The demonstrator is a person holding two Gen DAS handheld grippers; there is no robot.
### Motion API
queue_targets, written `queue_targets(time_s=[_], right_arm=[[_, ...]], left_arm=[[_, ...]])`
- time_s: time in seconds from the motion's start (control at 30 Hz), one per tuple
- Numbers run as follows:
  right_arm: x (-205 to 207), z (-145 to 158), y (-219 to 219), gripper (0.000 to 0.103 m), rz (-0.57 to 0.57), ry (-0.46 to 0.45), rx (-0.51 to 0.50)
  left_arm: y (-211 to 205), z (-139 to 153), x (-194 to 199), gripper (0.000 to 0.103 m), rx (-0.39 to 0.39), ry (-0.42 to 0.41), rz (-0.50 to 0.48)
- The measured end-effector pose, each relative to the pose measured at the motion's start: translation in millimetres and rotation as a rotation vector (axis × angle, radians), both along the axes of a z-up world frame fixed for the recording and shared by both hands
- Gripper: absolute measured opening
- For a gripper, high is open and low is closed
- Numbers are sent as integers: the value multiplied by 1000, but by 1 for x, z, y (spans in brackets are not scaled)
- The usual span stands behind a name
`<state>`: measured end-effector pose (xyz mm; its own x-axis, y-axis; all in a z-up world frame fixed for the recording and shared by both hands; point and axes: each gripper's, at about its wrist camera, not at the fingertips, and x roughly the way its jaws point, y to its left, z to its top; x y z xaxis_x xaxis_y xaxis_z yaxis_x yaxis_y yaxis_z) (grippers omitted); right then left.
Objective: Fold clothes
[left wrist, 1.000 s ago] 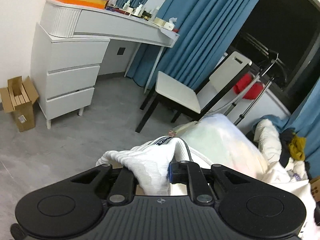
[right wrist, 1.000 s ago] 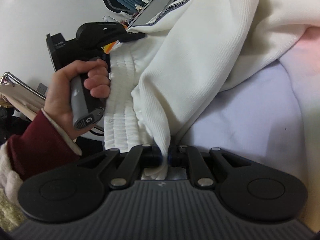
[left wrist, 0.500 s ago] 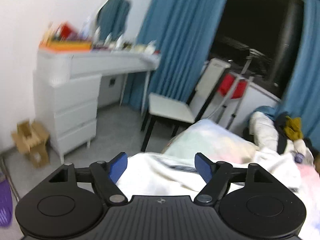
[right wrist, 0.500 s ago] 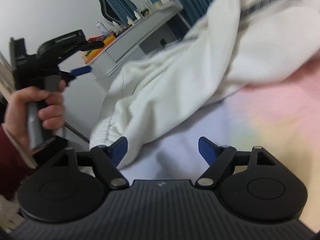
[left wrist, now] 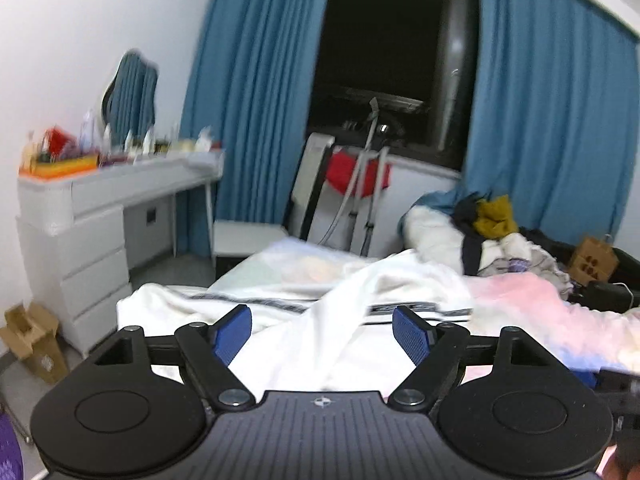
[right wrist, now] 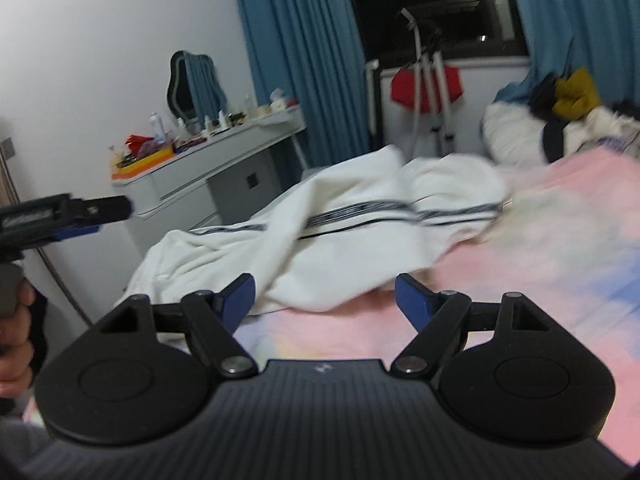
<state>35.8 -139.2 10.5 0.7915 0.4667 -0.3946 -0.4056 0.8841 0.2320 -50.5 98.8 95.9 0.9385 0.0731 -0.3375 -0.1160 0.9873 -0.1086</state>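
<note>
White trousers with a dark side stripe (left wrist: 320, 320) lie crumpled across the near left part of the bed (left wrist: 520, 292), one end hanging over its left edge. They also show in the right wrist view (right wrist: 340, 236). My left gripper (left wrist: 322, 330) is open and empty, raised just above the cloth. My right gripper (right wrist: 324, 298) is open and empty, above the pink sheet (right wrist: 540, 248) just short of the trousers. The left gripper also shows at the left edge of the right wrist view (right wrist: 76, 216).
A pile of other clothes (left wrist: 488, 228) lies at the far end of the bed. A white dressing table with drawers (left wrist: 92, 216) stands left of the bed, a chair (left wrist: 256, 232) and a drying rack (left wrist: 364, 184) behind. Cardboard boxes (left wrist: 32, 340) sit on the floor.
Both grippers have let go of the white trousers and opened. The trousers have dropped onto the bed. Both grippers have drawn back and tilted up toward the window.
</note>
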Motion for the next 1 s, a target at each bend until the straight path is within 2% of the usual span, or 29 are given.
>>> queue_targets(time_s=[0.07,0.13,0.33,0.5,0.67,0.8,1.0], right_arm=[[-9,1,-23,79,-28,-35,-25],[-13,-1,-44,79,-57,-61,-43],[-19,-28,-88,79,-141,-94,7],[-12,-41,-94,79,-191,-35,85],[-7,-45,-93,79,-231,-31,85],[5,-58,-102,79,-264,43,119],[26,-77,-110,79,-305,98,133]], left_arm=[[-28,-1,-15,82,6,-21,-14],[-48,-6,-20,82,-32,-17,-41],[-51,-32,21,82,2,23,-76],[-54,-54,54,82,31,57,-105],[-56,-75,89,83,59,90,-135],[-56,-65,179,83,139,98,-215],[-64,-61,304,81,193,109,-244]])
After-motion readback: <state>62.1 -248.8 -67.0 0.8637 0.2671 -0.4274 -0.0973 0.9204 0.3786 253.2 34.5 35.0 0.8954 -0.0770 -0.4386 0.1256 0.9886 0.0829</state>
